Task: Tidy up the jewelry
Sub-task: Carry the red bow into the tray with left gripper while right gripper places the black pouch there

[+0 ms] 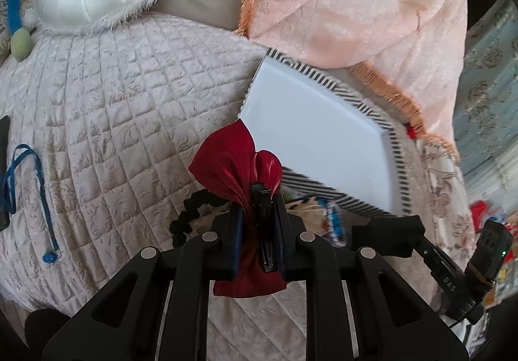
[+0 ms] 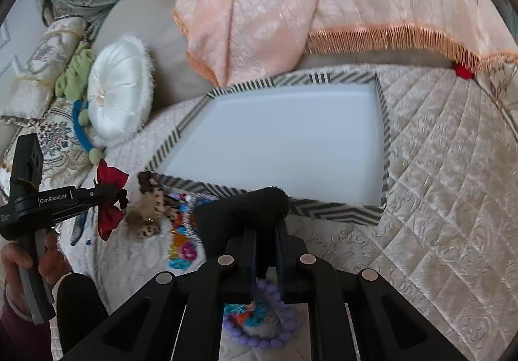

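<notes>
Here the left tool (image 1: 255,199) has its jaws drawn nearly together on a red satin bow (image 1: 239,160), the cloth bunched between the pads with a black clip showing in the fold; the bow's loops fan out above the fingertips and a tail hangs below them. From the other side the same bow (image 2: 110,196) shows pinched at the tip of that tool (image 2: 97,192), which a hand (image 2: 39,257) holds by its grip. The right tool (image 2: 265,215) is closed almost fully on a black velvety piece (image 2: 255,199), which wraps over its fingertips; what sort of piece it is I cannot tell. All this is over a bed with a quilted cream bedspread (image 1: 113,95). A white tray with a black-and-white striped rim (image 2: 385,134) lies on the bedspread ahead of both tools, its floor bare. Just beside the tray's near left corner sits a heap of jewelry (image 2: 168,215): furry spotted pieces, bright beads, a black scrunchie (image 1: 187,215). A lilac bead bracelet (image 2: 259,325) lies under the right tool. A peach fringed blanket (image 2: 275,5) is draped past the tray's far edge, a round white satin cushion (image 2: 119,92) lies toward the bed's far left, and a blue cord (image 1: 29,186) trails near the left edge.
</notes>
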Motion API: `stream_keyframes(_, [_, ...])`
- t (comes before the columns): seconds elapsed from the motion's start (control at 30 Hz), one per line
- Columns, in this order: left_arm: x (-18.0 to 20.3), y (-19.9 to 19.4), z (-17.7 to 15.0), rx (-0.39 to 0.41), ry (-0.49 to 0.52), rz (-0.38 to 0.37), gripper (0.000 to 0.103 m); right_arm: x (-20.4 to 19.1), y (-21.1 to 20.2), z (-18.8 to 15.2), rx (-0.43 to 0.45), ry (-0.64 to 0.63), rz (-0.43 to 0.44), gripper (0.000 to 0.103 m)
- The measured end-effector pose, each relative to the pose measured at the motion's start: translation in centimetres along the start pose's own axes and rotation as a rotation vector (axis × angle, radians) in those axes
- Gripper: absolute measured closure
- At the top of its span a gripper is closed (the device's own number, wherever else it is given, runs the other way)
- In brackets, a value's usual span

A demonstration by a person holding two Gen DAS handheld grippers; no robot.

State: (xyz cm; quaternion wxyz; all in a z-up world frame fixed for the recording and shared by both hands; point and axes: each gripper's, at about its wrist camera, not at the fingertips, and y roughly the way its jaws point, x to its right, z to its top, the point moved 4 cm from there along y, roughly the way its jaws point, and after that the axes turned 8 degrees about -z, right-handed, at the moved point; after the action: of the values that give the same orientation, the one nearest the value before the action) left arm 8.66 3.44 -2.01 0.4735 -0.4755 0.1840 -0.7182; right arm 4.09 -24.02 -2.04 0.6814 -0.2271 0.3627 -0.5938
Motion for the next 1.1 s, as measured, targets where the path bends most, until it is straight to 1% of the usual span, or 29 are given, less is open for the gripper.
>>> stream_keyframes(0.07, [0.2, -0.9, 0.1, 0.012, -0.003, -0.011, 0.087, -0.5, -1.2, 0.4, 0.024, -0.007, 0.013, 0.094])
stream_keyframes(0.17, [0.5, -1.9, 0.3, 0.013, -0.025, -0.061, 0.087, -1.3, -2.6, 1.0, 0.055, -0.019, 0.027, 0.094])
stream_keyframes(0.27, [0.7, -2.4, 0.4, 0.024, -0.019, -0.046, 0.087, -1.8, -3.4, 1.6, 0.071, -0.03, 0.034, 0.094])
stream_keyframes(0.33, [0.8, -2.5, 0.1, 0.016, -0.028, -0.059, 0.087, -1.9, -3.6, 1.6, 0.076, -0.033, 0.036, 0.094])
stream_keyframes(0.47, [1.5, -2.9, -0.1, -0.013, -0.065, -0.178, 0.087, -1.9, -4.1, 1.5, 0.083, -0.03, 0.045, 0.094])
stream_keyframes(0.5, [1.8, -3.1, -0.2, -0.012, -0.062, -0.194, 0.087, -2.0, -4.1, 1.4, 0.081, -0.031, 0.046, 0.094])
stream_keyframes(0.53, [1.9, -3.1, -0.3, -0.013, -0.055, -0.191, 0.087, -1.9, -4.2, 1.4, 0.08, -0.03, 0.047, 0.094])
stream_keyframes(0.57, [2.1, -3.0, -0.4, -0.024, -0.048, -0.186, 0.087, -1.8, -4.2, 1.3, 0.079, -0.031, 0.048, 0.094])
stream_keyframes(0.6, [2.2, -2.9, -0.6, -0.042, -0.056, -0.207, 0.087, -1.8, -4.2, 1.3, 0.077, -0.03, 0.049, 0.094])
stream_keyframes(0.67, [2.6, -3.0, -0.9, -0.074, -0.093, -0.321, 0.087, -1.8, -4.2, 1.2, 0.077, -0.029, 0.052, 0.094])
stream_keyframes(0.7, [2.6, -3.1, -1.0, -0.073, -0.096, -0.342, 0.087, -1.8, -4.2, 1.2, 0.076, -0.027, 0.053, 0.094])
stream_keyframes(0.73, [2.5, -2.9, -1.3, -0.071, -0.075, -0.3, 0.087, -1.7, -4.2, 1.2, 0.074, -0.026, 0.054, 0.094])
stream_keyframes(0.8, [1.9, -2.0, -1.9, -0.099, -0.038, -0.197, 0.087, -1.8, -4.1, 1.1, 0.068, -0.029, 0.056, 0.094])
stream_keyframes(0.83, [1.3, -1.7, -2.2, -0.116, -0.046, -0.181, 0.087, -1.8, -4.1, 1.0, 0.066, -0.032, 0.057, 0.094])
stream_keyframes(0.9, [-0.1, -1.8, -2.7, -0.117, -0.097, -0.202, 0.087, -2.0, -4.2, 0.9, 0.065, -0.039, 0.058, 0.094])
stream_keyframes(1.0, [-2.0, -2.8, -3.0, -0.09, -0.116, -0.155, 0.087, -1.9, -4.1, 0.7, 0.06, -0.038, 0.06, 0.094])
stream_keyframes(1.03, [-2.4, -2.9, -3.1, -0.091, -0.12, -0.152, 0.087, -2.0, -4.0, 0.7, 0.057, -0.039, 0.059, 0.094])
stream_keyframes(1.07, [-3.0, -3.1, -3.1, -0.092, -0.125, -0.149, 0.086, -2.0, -4.0, 0.7, 0.056, -0.039, 0.059, 0.094])
stream_keyframes(1.1, [-3.6, -3.2, -3.3, -0.09, -0.129, -0.139, 0.079, -2.0, -4.0, 0.7, 0.056, -0.038, 0.06, 0.094])
